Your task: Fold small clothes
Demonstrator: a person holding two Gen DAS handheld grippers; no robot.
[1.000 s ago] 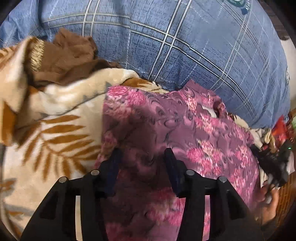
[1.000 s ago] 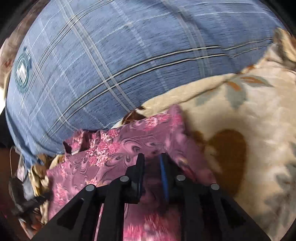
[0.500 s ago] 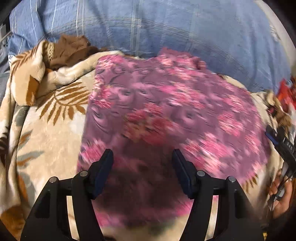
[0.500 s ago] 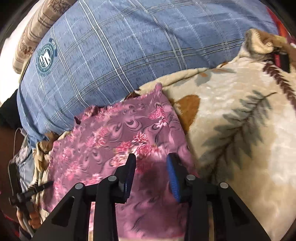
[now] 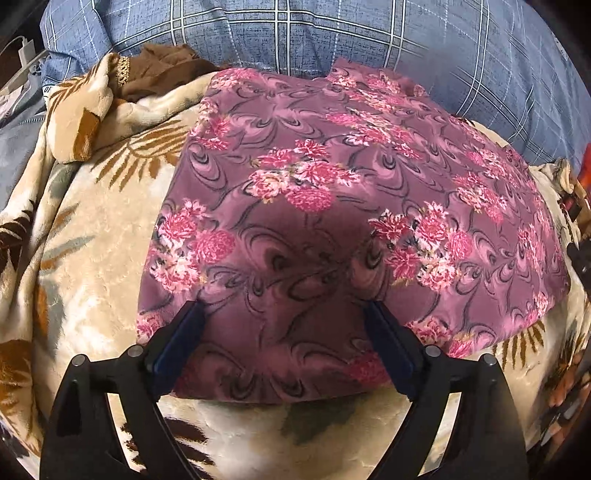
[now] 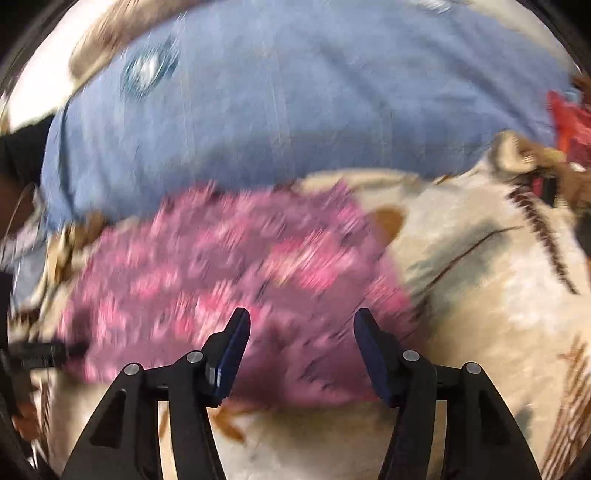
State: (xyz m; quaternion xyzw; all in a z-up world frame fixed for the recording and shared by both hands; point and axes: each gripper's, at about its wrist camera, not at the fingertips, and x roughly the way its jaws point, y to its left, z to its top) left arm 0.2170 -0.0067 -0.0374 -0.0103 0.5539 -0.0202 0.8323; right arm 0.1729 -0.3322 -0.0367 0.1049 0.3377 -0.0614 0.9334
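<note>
On top of the cream leaf-print blanket (image 5: 110, 236) lies the purple floral garment (image 5: 332, 206), spread as a flat panel with its near hem just ahead of both tools. The left tool (image 5: 282, 325) stands spread wide, its jaws having just been opening, the cloth showing between them but not pinched. The right tool (image 6: 301, 332) is likewise spread and has just been opening, with nothing clamped; its view is blurred, so finer detail there is unclear.

Risks, as I judge them: the plush blanket is soft and could be caught together with the thin garment at the next pinch, dragging the bedding into the fold. The garment's far edge touches the blue checked pillow (image 5: 332, 33), so a fold pushed that way could bunch against it. A brown cloth (image 5: 162, 70) and a rolled-up blanket edge crowd the far left corner. Open blanket lies to the left of the garment and along the near side, the better room for working.
</note>
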